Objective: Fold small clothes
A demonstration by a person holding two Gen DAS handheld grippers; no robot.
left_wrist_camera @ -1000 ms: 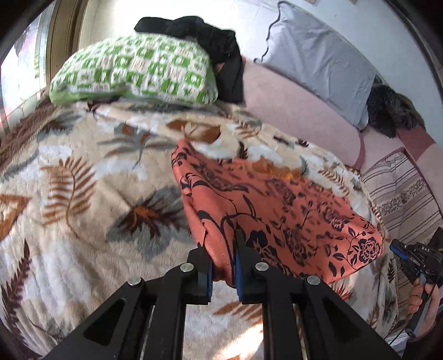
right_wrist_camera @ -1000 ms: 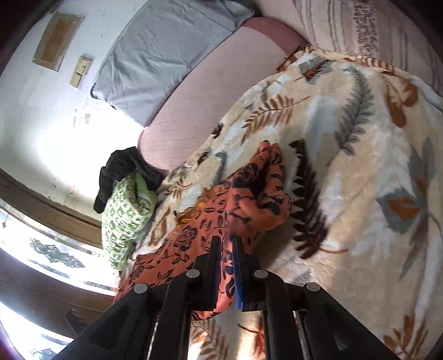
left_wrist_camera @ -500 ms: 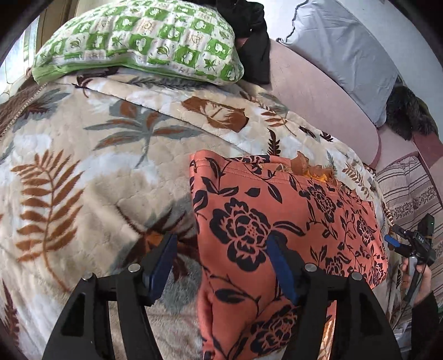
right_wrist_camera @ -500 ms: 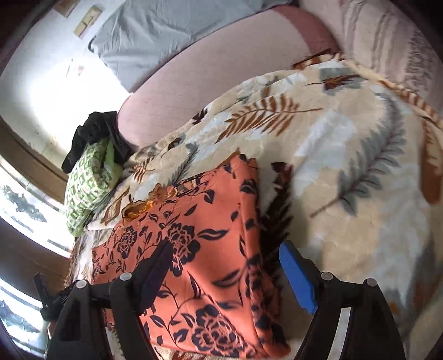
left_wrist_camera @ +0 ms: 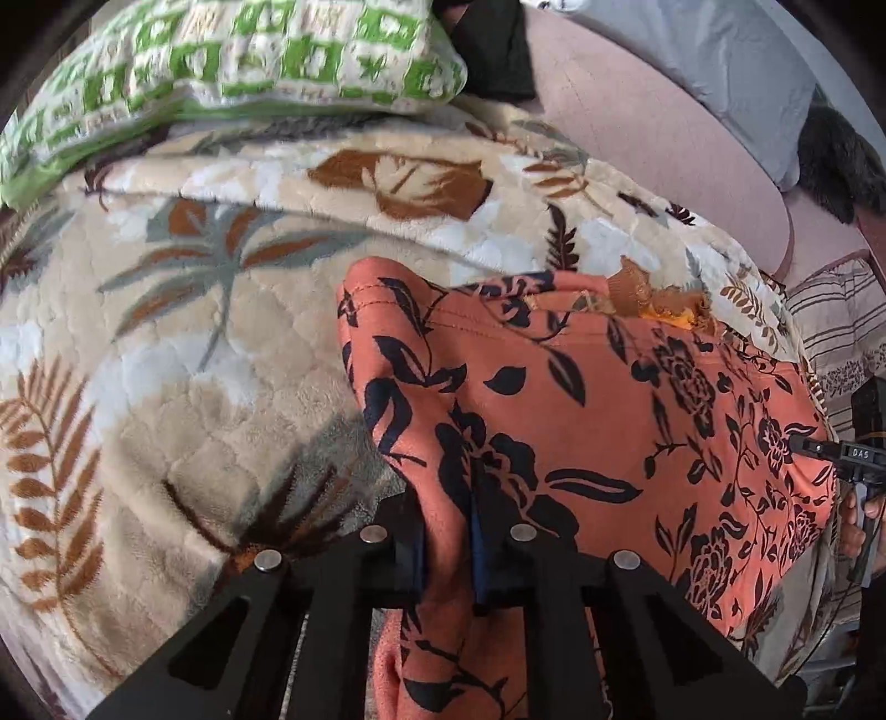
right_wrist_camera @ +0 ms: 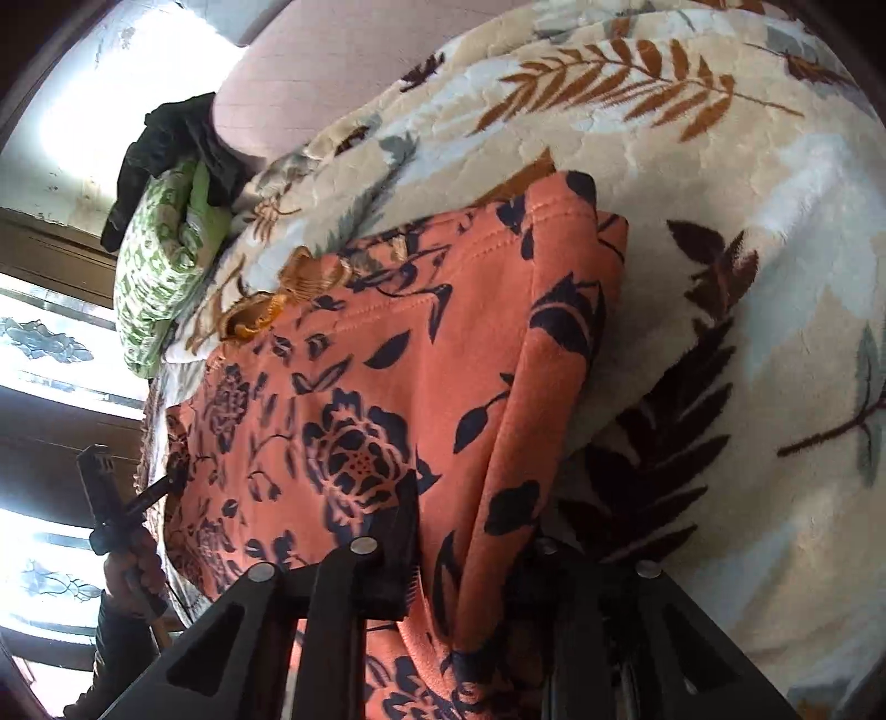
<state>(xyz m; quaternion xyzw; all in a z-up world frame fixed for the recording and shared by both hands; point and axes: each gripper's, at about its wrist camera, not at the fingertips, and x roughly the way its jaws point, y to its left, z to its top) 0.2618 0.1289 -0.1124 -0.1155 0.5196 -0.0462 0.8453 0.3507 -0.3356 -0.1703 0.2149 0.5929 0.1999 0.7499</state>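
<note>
an orange floral garment (left_wrist_camera: 581, 421) lies spread on a bed covered by a plush cream blanket (left_wrist_camera: 183, 354) printed with brown and grey leaves, its far hem toward the headboard and its near edge gathered up at both near corners. the left claw (left_wrist_camera: 447, 554) has just been closing and now pinches a raised fold of the garment at its near left corner, the cloth bunched between the blue pads and hanging down below them. in the right wrist view the right claw (right_wrist_camera: 470, 559) has likewise just been closing and grips a ridge of the same garment (right_wrist_camera: 387, 399) at its near right corner, the fabric pressed between the two fingers, with the right finger mostly hidden under the draped cloth. a frayed golden trim (left_wrist_camera: 659, 299) shows at the garment's far edge. far left on the bed rests a green and white patterned pillow (left_wrist_camera: 221, 72), with a dark piece of clothing (left_wrist_camera: 493, 50) just behind it. a pink padded headboard (left_wrist_camera: 653, 127) runs along the far side, and a grey pillow (left_wrist_camera: 736, 66) leans against the wall above it. at the right edge of the left wrist view a hand (left_wrist_camera: 855, 520) holds the other black tool, and a striped cloth (left_wrist_camera: 830, 321) lies beyond the blanket there.
</note>
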